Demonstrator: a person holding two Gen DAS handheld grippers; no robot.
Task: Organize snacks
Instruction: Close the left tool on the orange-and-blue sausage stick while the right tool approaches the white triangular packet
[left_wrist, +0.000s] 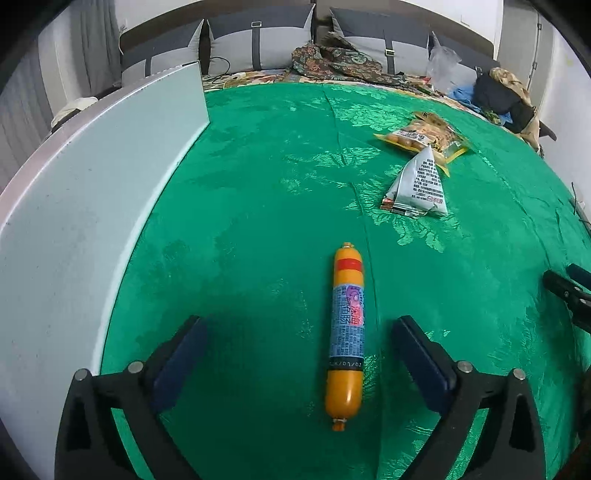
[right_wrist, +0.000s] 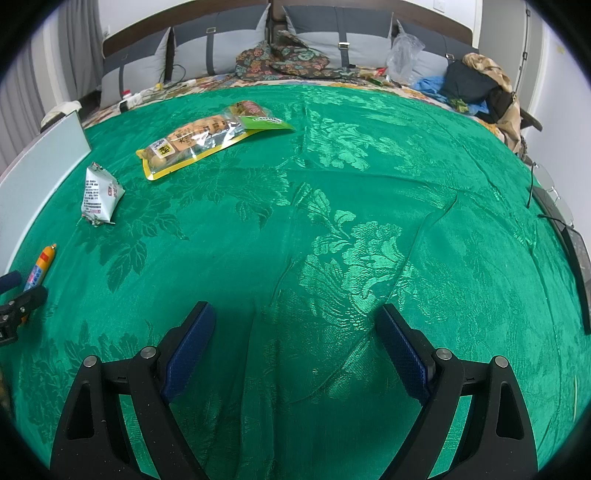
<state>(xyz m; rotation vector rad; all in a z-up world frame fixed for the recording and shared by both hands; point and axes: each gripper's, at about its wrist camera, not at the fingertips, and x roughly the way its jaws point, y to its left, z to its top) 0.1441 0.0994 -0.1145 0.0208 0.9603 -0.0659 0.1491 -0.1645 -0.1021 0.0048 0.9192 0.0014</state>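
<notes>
In the left wrist view the left gripper (left_wrist: 299, 354) fills the lower part of the frame with its jaws spread wide; the orange sausage stick (left_wrist: 345, 332) with a blue label lies flat on the green cloth (left_wrist: 258, 221) between them, nearer the right-hand finger but touching neither blue pad. The sausage runs lengthwise up the frame, its clipped ends toward the bottom and the centre. To the upper right of it sits a silver triangular snack packet (left_wrist: 419, 184), and just beyond that, touching or nearly so, a clear bag of round yellow-brown snacks (left_wrist: 424, 138) with a yellow edge. A pale flat panel (left_wrist: 92, 221) stands along the left edge of the cloth. In the right wrist view the right gripper (right_wrist: 295, 343) stands at the lower centre with its jaws apart and only bare cloth between them. The same three snacks show in that view at the left: the bag in the upper left, the silver packet below it, and the sausage at the far left edge beside the tip of the other gripper. A second green-edged packet (right_wrist: 255, 112) seems to lie partly under the far end of the bag, though the view there is too small to be sure. Grey cushions (right_wrist: 236, 44) and a patterned heap of fabric (right_wrist: 280, 59) line the top of the frame.
</notes>
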